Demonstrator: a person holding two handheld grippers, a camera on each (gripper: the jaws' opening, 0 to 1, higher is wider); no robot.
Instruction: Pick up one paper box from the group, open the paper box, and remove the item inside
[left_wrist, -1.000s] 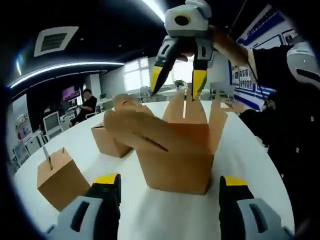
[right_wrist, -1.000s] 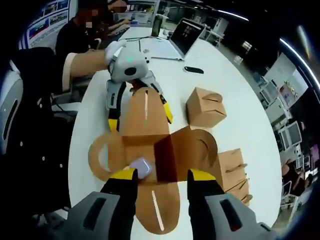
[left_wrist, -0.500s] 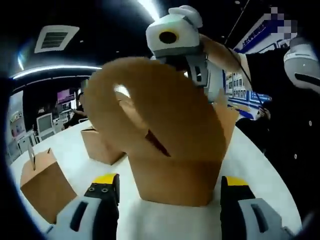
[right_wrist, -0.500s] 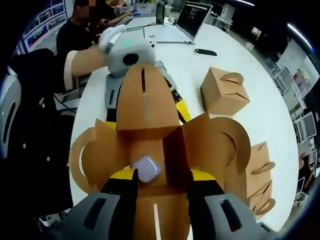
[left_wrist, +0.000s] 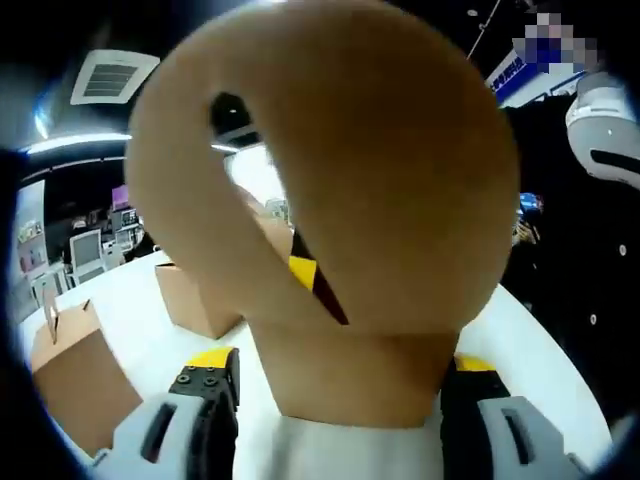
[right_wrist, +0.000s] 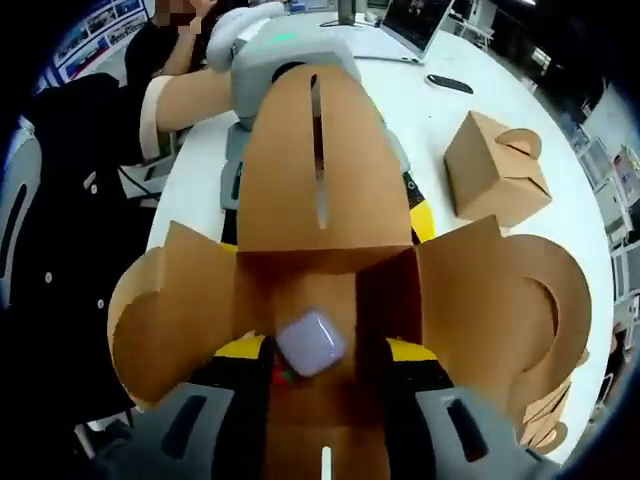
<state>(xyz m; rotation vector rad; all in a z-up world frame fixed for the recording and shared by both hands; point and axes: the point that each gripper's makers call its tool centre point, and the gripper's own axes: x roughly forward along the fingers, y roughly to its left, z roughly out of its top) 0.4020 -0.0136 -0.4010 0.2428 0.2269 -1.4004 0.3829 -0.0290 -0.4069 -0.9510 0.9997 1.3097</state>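
While the open paper box (right_wrist: 330, 290) stands on the white table (right_wrist: 440, 130) with all four flaps splayed out, the small pale rounded item (right_wrist: 311, 342) lies on the box floor, right between the right gripper (right_wrist: 325, 350) jaws. Judging by looks, the box is thin kraft card: light, creases easily, will slide on the smooth top if pushed. The flaps are floppy, so they make a poor grip; better to take it by a side wall or brace the base. The item looks like smooth hard plastic, light, probably slippery, so it should be pinched across its short sides, squarely.

Right gripper: jaws apart by a little more than the item's width, yellow tips reaching down into the box on either side of it. Can't tell whether the pads touch it yet; nothing clamped as far as I see.

Left gripper (left_wrist: 330, 370): jaws wide, flanking the box base at table level, tips just beside the walls, contact unclear, not holding anything. In the left gripper view one big rounded flap (left_wrist: 340, 170) fills most of the frame and a yellow tip of the other gripper peeks through its slot.

Other closed paper boxes (right_wrist: 498, 168) sit apart on the table, two more in the left gripper view (left_wrist: 70, 375). Laptop (right_wrist: 425, 15) and a dark phone (right_wrist: 455, 84) at the far end.
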